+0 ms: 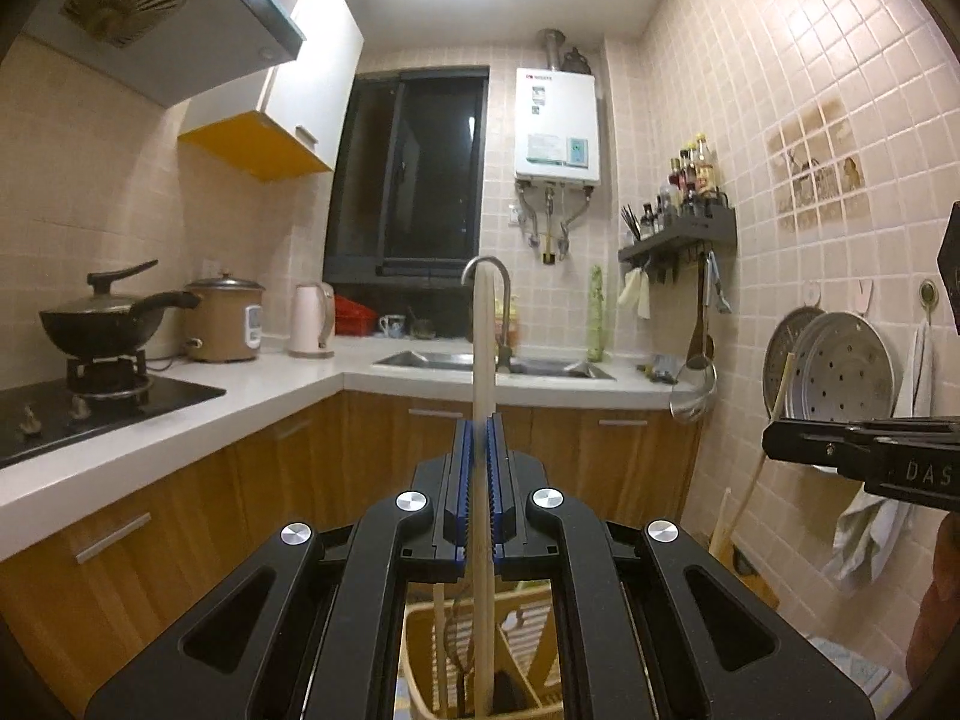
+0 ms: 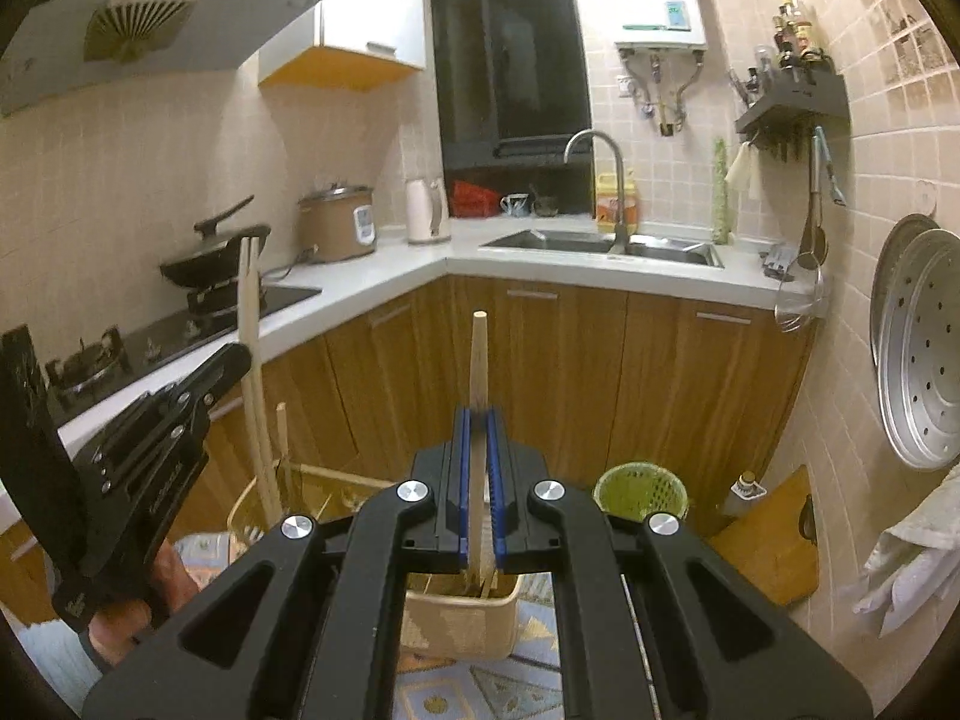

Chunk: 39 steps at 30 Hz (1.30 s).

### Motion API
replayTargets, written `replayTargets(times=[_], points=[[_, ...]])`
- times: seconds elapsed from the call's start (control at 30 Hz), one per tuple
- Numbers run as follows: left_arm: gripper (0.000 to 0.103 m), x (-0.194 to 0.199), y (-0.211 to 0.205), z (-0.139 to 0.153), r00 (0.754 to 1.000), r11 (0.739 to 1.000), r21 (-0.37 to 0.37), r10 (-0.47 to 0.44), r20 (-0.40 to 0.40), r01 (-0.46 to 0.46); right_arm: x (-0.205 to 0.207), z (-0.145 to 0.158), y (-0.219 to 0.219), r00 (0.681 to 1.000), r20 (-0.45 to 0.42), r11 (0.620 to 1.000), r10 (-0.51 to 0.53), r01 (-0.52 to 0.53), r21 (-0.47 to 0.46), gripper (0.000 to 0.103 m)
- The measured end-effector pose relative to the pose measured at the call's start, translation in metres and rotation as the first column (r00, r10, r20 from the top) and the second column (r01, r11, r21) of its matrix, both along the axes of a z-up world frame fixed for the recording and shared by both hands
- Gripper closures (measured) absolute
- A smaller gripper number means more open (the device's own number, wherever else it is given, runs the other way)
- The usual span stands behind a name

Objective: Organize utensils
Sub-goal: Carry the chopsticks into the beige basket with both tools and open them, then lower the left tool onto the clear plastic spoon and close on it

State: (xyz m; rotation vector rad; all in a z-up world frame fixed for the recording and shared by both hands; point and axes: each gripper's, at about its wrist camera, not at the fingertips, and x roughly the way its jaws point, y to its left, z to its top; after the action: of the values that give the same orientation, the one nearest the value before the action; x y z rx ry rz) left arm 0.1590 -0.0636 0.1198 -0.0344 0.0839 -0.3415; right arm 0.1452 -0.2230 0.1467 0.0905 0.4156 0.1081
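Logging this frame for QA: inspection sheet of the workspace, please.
Surface: white countertop in an L, with sink and gas hob.
Job's things: one wooden stick per gripper, upright over the beige utensil holder.
Clutter: wok, rice cooker, kettle, green basket, cutting board.
Grippers: left gripper shut on a stick; right gripper shut on a shorter stick.
Cables: rice cooker cord.
Surroundings: water heater, spice rack, steamer trays.
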Motion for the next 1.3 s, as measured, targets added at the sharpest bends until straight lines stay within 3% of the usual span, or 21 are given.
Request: replayTargets(times=[0.1, 0.17, 0.23, 0.3, 0.47, 0.63, 0.8, 0.93, 0.97, 1.1, 1.23, 1.3], points=[[0.072, -0.005, 0.011, 0.001, 0.999, 1.000, -0.022, -0.008, -0.033, 0.008, -0.002, -0.007, -0.003, 0.998, -0.050, 0.998, 0.040, -0.038, 0.039, 0.097], [0.069, -0.011, 0.022, 0.004, 0.998, 0.999, -0.049, -0.023, -0.054, 0.020, -0.007, -0.007, -0.004, 0.997, -0.056, 0.998, 0.043, -0.041, 0.038, 0.093], [0.068, -0.018, 0.034, 0.008, 0.996, 0.996, -0.074, -0.048, -0.079, 0.042, -0.016, -0.006, -0.004, 0.996, -0.061, 0.997, 0.069, -0.067, 0.042, 0.079], [0.061, -0.030, 0.046, 0.016, 0.989, 0.993, -0.096, -0.082, -0.121, 0.071, -0.030, 0.000, -0.005, 0.995, -0.030, 0.994, 0.093, -0.091, 0.060, 0.047], [0.059, -0.045, 0.062, 0.031, 0.957, 0.985, -0.121, -0.152, -0.249, 0.125, -0.057, 0.017, 0.000, 0.993, -0.045, 0.991, 0.110, -0.106, 0.076, 0.047], [0.059, -0.045, 0.069, 0.018, 0.872, 0.975, -0.147, -0.216, -0.440, 0.167, -0.072, 0.020, 0.005, 0.980, -0.148, 0.987, 0.134, -0.118, 0.113, 0.047], [0.059, -0.038, 0.063, -0.037, 0.730, 0.973, -0.150, -0.230, -0.644, 0.174, -0.070, -0.010, 0.002, 0.938, -0.322, 0.985, 0.128, -0.081, 0.154, 0.047], [0.059, -0.036, 0.057, -0.080, 0.659, 0.983, -0.110, -0.180, -0.730, 0.146, -0.064, -0.043, -0.003, 0.898, -0.425, 0.986, 0.111, -0.046, 0.159, 0.047], [0.059, -0.036, 0.053, -0.095, 0.628, 0.985, -0.094, -0.166, -0.761, 0.147, -0.064, -0.051, -0.004, 0.889, -0.445, 0.986, 0.110, -0.042, 0.160, 0.047], [0.059, -0.039, 0.042, -0.129, 0.541, 0.981, -0.067, -0.158, -0.826, 0.184, -0.060, -0.087, -0.005, 0.841, -0.530, 0.987, 0.107, -0.027, 0.157, 0.048], [0.059, -0.051, 0.025, -0.147, 0.526, 0.973, 0.014, -0.112, -0.843, 0.230, -0.055, -0.127, 0.000, 0.796, -0.599, 0.993, 0.088, -0.022, 0.117, 0.048], [0.059, -0.057, 0.014, -0.153, 0.522, 0.963, 0.053, -0.096, -0.848, 0.263, -0.055, -0.142, 0.002, 0.791, -0.605, 0.993, 0.091, -0.029, 0.111, 0.048]])
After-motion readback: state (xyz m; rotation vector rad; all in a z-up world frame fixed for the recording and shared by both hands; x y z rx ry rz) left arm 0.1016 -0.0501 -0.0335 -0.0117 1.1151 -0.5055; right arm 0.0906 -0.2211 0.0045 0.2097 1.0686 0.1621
